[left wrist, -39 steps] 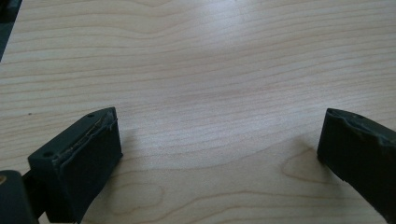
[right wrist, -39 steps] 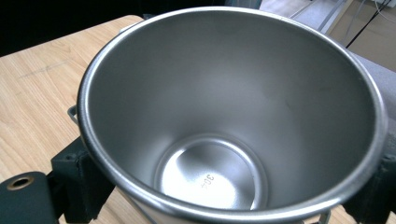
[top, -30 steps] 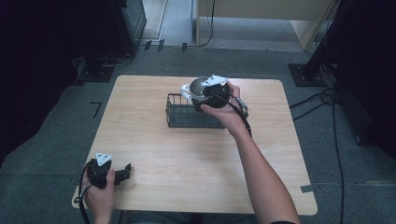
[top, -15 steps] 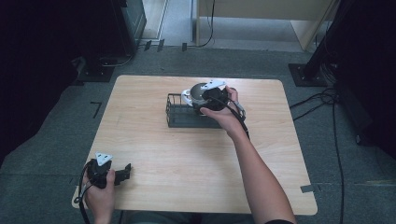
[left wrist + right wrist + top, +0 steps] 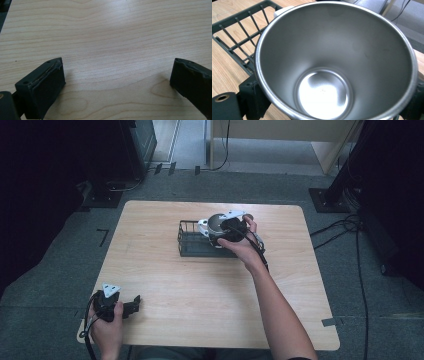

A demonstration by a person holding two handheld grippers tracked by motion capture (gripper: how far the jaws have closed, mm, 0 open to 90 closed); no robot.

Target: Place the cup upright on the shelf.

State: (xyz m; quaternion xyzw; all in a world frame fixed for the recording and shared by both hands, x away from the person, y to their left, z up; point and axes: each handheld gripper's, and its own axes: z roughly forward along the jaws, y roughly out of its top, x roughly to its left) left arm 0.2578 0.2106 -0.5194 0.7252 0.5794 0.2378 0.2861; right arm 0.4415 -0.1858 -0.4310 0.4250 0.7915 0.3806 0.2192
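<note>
Your right claw (image 5: 216,231) grips a steel cup (image 5: 337,62) over the wire rack's (image 5: 192,242) right end; lowering it in seems next. Your left claw (image 5: 131,304) rests wide on the counter (image 5: 200,285).

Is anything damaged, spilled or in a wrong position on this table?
Nothing stands out. The steel cup is empty, clean and undented, held in the right gripper at the black wire rack. The left gripper rests open on the bare table.
</note>
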